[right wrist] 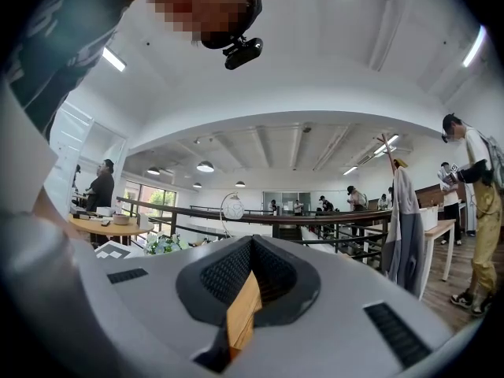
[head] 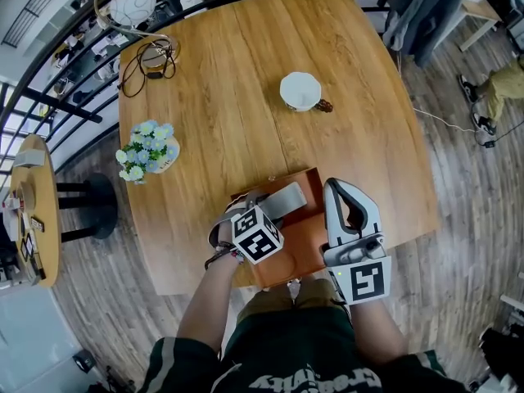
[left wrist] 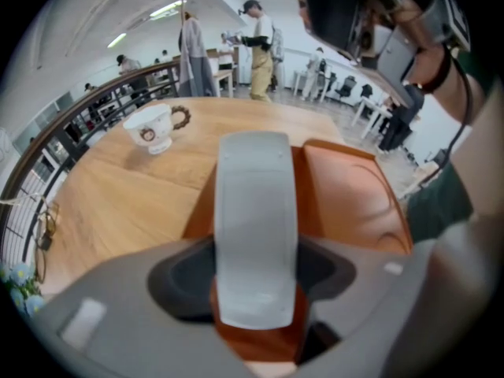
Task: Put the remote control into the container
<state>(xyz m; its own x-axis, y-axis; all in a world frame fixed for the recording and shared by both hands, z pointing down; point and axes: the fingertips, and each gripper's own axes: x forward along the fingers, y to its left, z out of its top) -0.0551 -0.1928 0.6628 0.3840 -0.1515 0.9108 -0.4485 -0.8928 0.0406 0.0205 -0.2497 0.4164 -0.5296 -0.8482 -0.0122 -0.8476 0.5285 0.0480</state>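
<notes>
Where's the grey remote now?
In the head view, the grey remote control is in the left gripper, over the orange container by the table's near edge.

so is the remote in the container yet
Not in yet: the left gripper is shut on the remote, holding it over the orange container. Whether its far end touches the container, cannot tell.

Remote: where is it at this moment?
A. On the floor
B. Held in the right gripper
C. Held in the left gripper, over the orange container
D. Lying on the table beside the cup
C: the left gripper has its jaws closed on the remote, which reaches out over the container.
</notes>
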